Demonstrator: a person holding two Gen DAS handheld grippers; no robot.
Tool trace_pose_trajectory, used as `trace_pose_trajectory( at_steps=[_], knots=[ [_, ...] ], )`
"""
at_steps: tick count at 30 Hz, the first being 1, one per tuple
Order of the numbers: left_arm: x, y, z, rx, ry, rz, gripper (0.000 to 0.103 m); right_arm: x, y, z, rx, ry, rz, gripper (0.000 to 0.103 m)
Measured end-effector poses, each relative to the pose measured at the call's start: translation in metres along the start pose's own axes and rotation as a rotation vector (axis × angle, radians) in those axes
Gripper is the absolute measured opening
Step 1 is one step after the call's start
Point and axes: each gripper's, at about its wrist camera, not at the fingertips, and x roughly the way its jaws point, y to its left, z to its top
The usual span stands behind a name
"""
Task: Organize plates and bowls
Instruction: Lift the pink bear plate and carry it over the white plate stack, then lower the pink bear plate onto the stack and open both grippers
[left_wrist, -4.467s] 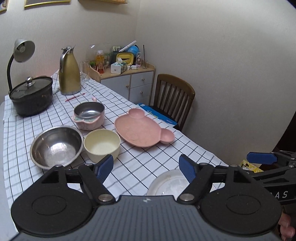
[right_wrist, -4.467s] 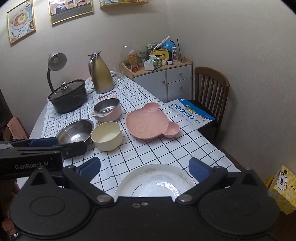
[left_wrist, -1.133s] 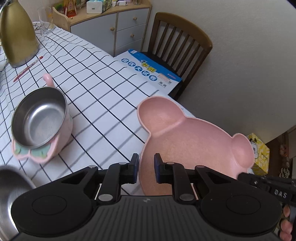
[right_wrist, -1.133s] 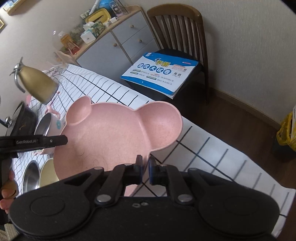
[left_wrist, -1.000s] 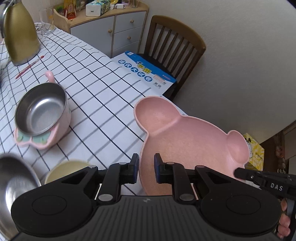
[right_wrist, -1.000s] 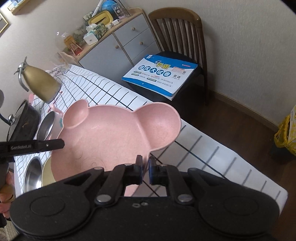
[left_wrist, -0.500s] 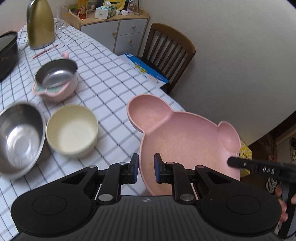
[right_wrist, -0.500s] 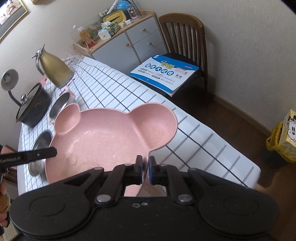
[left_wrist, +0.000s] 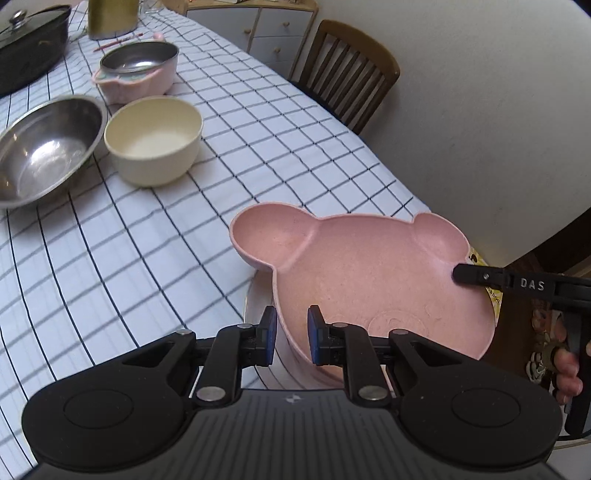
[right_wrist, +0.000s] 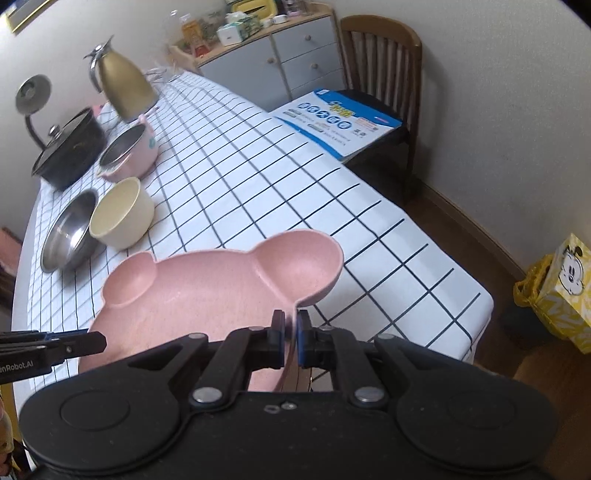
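Pink, matt speckled plastic: one bear-shaped plate (left_wrist: 373, 280), two round ear wells, held level above the near end of the table.

Left gripper (left_wrist: 291, 334): fingers nearly together, pinching the plate's near rim. Right gripper (right_wrist: 290, 332): fingers pressed close on the rim beside the larger ear; seen in the left view as a black finger tip resting on the opposite edge.

White plate (left_wrist: 255, 306): a sliver of pale rim shows directly under the pink one, near the table's edge. Whether the two touch cannot be told.

Likely step: lowering the pink plate onto the white one.

Risks:
- Both grips are thin rim pinches on smooth plastic; uneven lowering could tilt the plate and let it slip from one side.
- The stack sits close to the table edge with open floor beyond; an off-centre landing could nudge the white plate outward.
- The bear outline will not match a round plate, so it may rock if released early.

Also present, well apart to the far left:
- cream bowl (left_wrist: 153, 142)
- steel bowl (left_wrist: 44, 147), just beside the cream one
- pink-sided steel bowl (left_wrist: 136, 70)
- black lidded pot (right_wrist: 68, 147)
- gold jug (right_wrist: 123, 83)
- chair (right_wrist: 380, 74) holding a blue booklet (right_wrist: 340, 123)

Nothing stands between the plate and its landing place.
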Motion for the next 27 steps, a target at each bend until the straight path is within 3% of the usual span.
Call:
trace_pose_trajectory(
  at_steps=[17,27],
  knots=[
    [0.013,-0.003,-0.031,0.020,-0.025,0.101,0.017,0.030,0.002,-0.008,-0.107,0.009,0.046,0.008],
    [0.025,0.000,-0.035,0.015,0.013,0.101,0.017,0.045,0.006,-0.006,-0.159,0.020,0.025,0.010]
  ],
)
